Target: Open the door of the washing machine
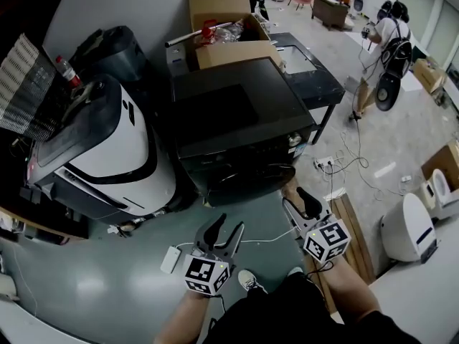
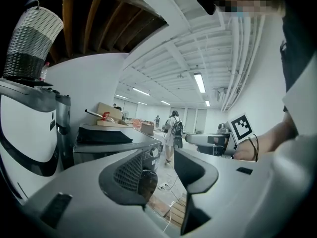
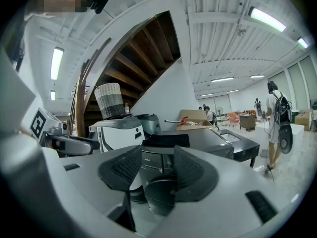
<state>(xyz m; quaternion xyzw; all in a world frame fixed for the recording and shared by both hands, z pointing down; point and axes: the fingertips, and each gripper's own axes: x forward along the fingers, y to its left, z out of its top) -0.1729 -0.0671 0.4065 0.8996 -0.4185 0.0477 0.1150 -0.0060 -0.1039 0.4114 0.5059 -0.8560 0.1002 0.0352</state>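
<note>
Boxy dark grey metal washing machine (image 1: 237, 120): fills the centre of the head view, with a flat matt top and its front face toward the person.
Rounded white plastic appliance with a grey lid (image 1: 107, 149): stands just beside the washing machine, at its nine o'clock.
Flat black table on thin legs (image 1: 315, 77): at the washing machine's two o'clock.
Open brown cardboard box (image 1: 222, 9): at the washing machine's twelve o'clock; it holds crumpled clear plastic, a red piece and a grey tube (image 1: 188, 39) that juts over its left wall.
Round dark glossy door (image 3: 157, 195): set in the washing machine's front face, shut against it.
Woven wicker basket, pale above and dark below (image 2: 30, 38): at the appliance's ten o'clock.
Grey plastic right gripper with ribbed dark pads (image 1: 297, 199) (image 3: 157, 170): jaws spread wide with nothing between them; the door lies at its eleven o'clock, apart from it, and shows through the gap in the right gripper view.
Matching grey left gripper (image 1: 226, 226) (image 2: 158, 172): jaws spread wide and empty; the washing machine is at its twelve o'clock, apart from it.
Clear bottle with a red cap (image 1: 67, 69): beside the basket.
Small white rectangular adapter (image 1: 171, 259): flat on the grey-green floor (image 1: 86, 292), at the left gripper's eight o'clock.
</note>
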